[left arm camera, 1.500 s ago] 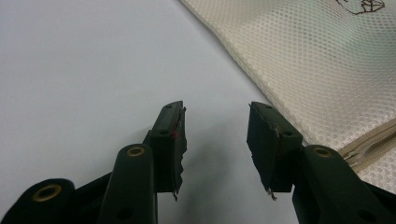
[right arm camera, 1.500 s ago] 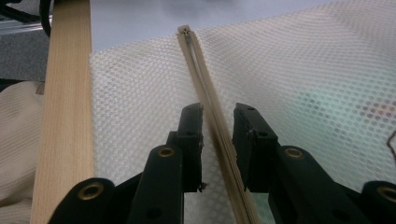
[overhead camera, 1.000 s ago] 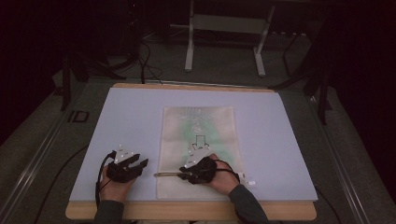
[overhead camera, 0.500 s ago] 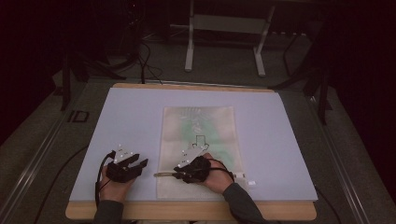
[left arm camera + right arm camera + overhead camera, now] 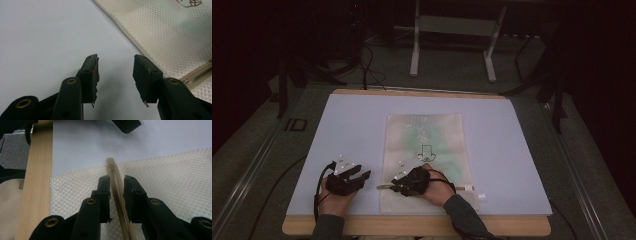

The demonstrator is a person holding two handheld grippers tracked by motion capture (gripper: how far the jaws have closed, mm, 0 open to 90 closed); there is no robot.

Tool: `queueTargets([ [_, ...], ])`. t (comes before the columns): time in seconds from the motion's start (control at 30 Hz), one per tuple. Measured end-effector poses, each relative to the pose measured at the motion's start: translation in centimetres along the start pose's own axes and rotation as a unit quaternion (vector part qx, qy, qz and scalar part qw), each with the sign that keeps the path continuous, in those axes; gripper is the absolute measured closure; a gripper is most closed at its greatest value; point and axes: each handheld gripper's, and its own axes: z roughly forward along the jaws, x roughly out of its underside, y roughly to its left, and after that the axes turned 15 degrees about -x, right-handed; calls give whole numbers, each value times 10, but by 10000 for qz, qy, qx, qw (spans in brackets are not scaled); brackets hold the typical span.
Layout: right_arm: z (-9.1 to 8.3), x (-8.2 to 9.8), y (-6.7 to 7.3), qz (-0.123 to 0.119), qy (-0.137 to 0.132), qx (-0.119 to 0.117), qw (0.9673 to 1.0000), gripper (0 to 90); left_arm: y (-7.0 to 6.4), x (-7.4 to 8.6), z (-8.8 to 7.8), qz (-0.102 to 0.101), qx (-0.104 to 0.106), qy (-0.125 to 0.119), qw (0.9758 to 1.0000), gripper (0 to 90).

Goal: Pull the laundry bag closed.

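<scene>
A cream mesh pouch (image 5: 432, 140) with a green print lies flat on the pale mat (image 5: 352, 130). Its zipper (image 5: 113, 170) runs along the near edge. My right gripper (image 5: 117, 181) points left along that edge. Its jaws have just been closing, and their pads now press both sides of the zipper band. In the high view my right gripper (image 5: 394, 188) sits over the pouch's near left corner. My left gripper (image 5: 115, 67) rests on the mat just left of the pouch (image 5: 175, 30), open, with nothing between its jaws. It appears in the high view as well (image 5: 362, 176).
The table's wooden front edge (image 5: 37, 182) lies close behind the pouch corner. A small white tag (image 5: 481, 195) sticks out at the pouch's near right. Metal stand legs (image 5: 414, 50) and cables are on the floor beyond the table.
My right hand has slid a little to the left along the pouch's near edge, on the zipper line. The left gripper has stayed where it was.
</scene>
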Motion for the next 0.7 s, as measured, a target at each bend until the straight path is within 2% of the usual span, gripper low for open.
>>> queueTargets([
  [0.7,13,-13,-1,-71,29,-95,9999,798,0,0,0,-4,16,-3,10000,544],
])
